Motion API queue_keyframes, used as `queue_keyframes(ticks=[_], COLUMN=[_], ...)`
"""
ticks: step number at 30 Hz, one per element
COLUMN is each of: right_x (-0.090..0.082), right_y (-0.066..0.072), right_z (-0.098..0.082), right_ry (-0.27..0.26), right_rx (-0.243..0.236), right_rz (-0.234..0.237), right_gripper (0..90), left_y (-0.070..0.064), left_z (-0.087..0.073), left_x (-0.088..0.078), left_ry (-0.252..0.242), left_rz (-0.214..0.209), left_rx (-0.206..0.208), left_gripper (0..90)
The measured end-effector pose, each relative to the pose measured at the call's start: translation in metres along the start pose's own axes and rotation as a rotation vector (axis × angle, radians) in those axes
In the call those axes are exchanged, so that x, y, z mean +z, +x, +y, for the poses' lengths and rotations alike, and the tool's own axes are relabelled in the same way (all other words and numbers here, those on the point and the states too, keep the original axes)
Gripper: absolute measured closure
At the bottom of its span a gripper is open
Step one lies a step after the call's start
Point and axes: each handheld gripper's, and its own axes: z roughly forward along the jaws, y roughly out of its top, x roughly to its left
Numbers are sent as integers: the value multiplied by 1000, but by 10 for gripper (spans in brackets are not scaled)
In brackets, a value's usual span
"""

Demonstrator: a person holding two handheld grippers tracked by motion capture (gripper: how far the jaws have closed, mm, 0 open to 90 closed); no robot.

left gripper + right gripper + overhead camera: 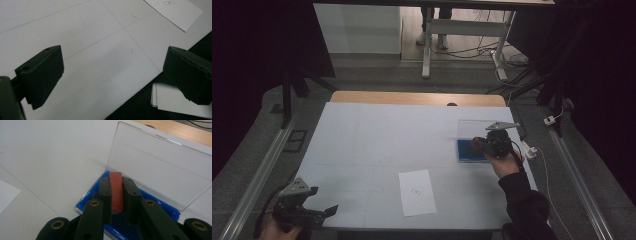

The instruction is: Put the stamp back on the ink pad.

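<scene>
The printed mark on the paper sheet is too small to read, and the fingers hide the red piece's sides.

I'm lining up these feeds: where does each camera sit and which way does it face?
High view: above the near side, facing forward and down on the white table; forearms, both grippers.
Left gripper view: on the left gripper, jaws open, facing the white paper sheet.
Right gripper view: on the right gripper, clamping a red flat piece over the blue clear-lidded case.
Shared: sheet, case.
</scene>
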Motion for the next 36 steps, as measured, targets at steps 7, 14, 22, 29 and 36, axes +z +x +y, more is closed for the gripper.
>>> queue_keyframes(ticks=[7, 14, 22, 29, 36], right_x=[7, 16, 22, 29, 32], right_y=[-7, -10, -17, -20, -21], right_z=[-1, -2, -5, -9, -11], right_ry=[17, 38, 65, 108, 119], right_rx=[5, -2, 8, 11, 20], right_rz=[-23, -40, -53, -47, -45], right_gripper=[795, 795, 795, 795, 790], left_y=[0, 0, 0, 0, 0], left_z=[0, 0, 0, 0, 0], left_x=[0, 0, 0, 0, 0], left_ry=[0, 0, 0, 1, 0], left_rz=[0, 0, 0, -1, 0], left_rx=[0, 0, 1, 1, 1], left_gripper=[37, 37, 37, 37, 37])
